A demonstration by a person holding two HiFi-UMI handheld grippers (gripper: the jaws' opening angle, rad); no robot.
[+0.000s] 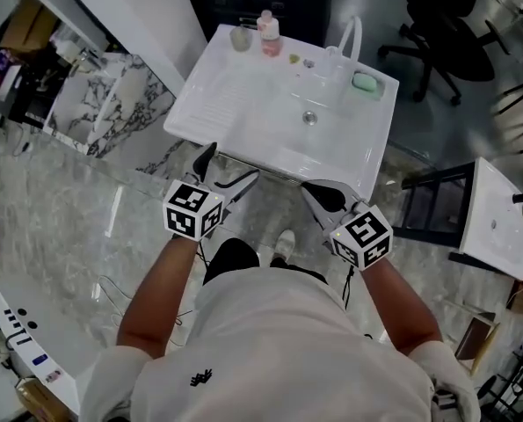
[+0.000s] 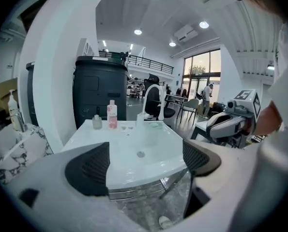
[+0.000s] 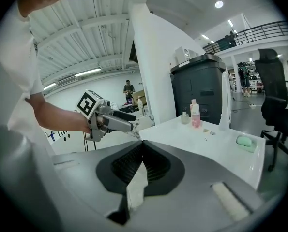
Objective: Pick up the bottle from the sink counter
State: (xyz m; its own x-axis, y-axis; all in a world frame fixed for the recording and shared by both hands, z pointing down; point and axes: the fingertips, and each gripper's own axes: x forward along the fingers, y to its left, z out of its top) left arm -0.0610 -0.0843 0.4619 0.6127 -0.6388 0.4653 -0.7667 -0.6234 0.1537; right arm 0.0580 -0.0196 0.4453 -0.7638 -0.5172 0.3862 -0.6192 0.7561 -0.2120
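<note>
Left gripper [image 1: 232, 163] gapes empty, likely readied for the pink bottle [image 1: 268, 35] far ahead across the sink [image 1: 243, 112]; right gripper [image 1: 314, 192] idles, jaws pressed together on nothing.

Head view looks steeply down; both gripper views face the sink [image 1: 243, 104].

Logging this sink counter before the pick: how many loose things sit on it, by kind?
Pink bottle: 1
Small clear jar: 1
Green soap bar: 1
Tiny bits, too small to identify: 2
Total: 5
</note>
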